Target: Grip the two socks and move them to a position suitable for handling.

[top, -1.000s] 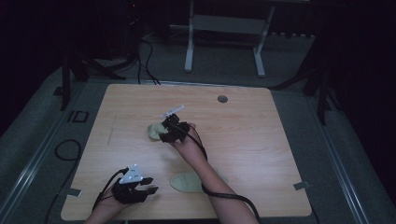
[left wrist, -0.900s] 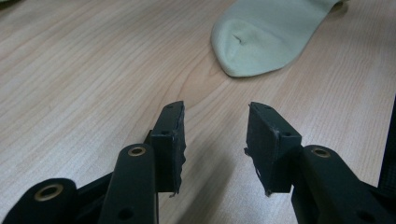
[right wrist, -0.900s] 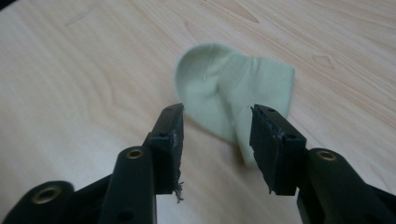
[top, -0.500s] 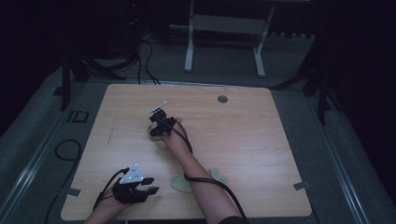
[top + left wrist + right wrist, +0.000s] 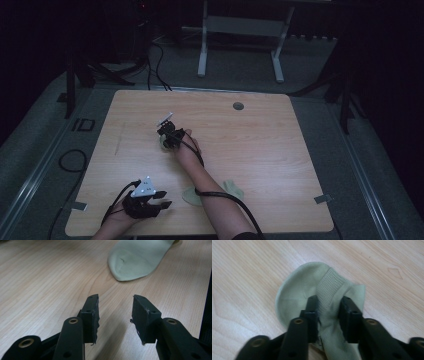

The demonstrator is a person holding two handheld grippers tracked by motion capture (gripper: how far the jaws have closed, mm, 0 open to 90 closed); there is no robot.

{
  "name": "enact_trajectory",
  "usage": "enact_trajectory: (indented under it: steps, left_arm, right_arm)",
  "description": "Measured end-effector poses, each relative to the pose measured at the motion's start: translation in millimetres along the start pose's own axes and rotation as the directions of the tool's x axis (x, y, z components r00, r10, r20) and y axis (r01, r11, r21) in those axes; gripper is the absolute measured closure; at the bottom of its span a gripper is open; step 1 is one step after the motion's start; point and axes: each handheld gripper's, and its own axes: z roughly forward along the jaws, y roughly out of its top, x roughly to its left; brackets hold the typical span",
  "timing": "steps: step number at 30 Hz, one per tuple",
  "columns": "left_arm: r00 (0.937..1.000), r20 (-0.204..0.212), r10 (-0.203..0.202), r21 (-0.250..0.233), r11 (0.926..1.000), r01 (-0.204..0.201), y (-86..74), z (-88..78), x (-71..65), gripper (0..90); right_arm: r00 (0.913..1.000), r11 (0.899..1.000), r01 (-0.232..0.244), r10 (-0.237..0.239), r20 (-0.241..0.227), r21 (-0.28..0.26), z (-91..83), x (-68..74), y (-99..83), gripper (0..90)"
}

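A pale green sock [image 5: 297,290] lies bunched on the wooden table [image 5: 280,150], left of its middle. My right gripper [image 5: 329,305] points down at it. Its jaws have just been closing, and a ribbed fold of the sock is now pinched between the pads. From above, the right gripper [image 5: 167,136] covers most of this sock [image 5: 162,145]. My left gripper [image 5: 161,204] rests near the front left corner, open, with bare wood between its fingers [image 5: 91,312]. A second pale green sock [image 5: 137,260] lies flat ahead of it, partly under the right forearm [image 5: 190,196].
A round grey grommet [image 5: 238,106] sits near the table's far edge. Behind the table stands a metal frame [image 5: 240,45], and cables [image 5: 67,162] run over the dark floor to the left. The table's right half is bare wood.
My right gripper has moved left and down over the bunched sock, and its jaws have closed on it. The left hand has stayed where it was.
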Motion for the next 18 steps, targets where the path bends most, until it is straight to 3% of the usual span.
enact_trajectory:
  steps: [6, 11, 18]
  left_arm:
    - [0.9997, 0.014, 0.02, 0.001, 0.9998, -0.02, 0.9, 2.4, -4.2, 56.7]
    - [0.9997, 0.019, 0.014, -0.007, 0.9999, -0.014, 1.4, 1.6, -4.8, 56.7]
    - [0.9999, 0.012, 0.008, -0.006, 1.0, -0.007, 0.5, 1.8, -4.9, 56.7]
  right_arm:
    - [0.9978, 0.999, -0.045, 0.045, -0.048, 0.007, -15.0, -7.9, -5.3, 75.6]
    - [0.995, 0.997, -0.071, 0.069, -0.072, -0.033, -34.9, -15.2, -17.4, 76.0]
    - [0.9951, 0.994, -0.077, 0.071, -0.069, -0.08, -60.9, -25.5, -31.9, 76.1]
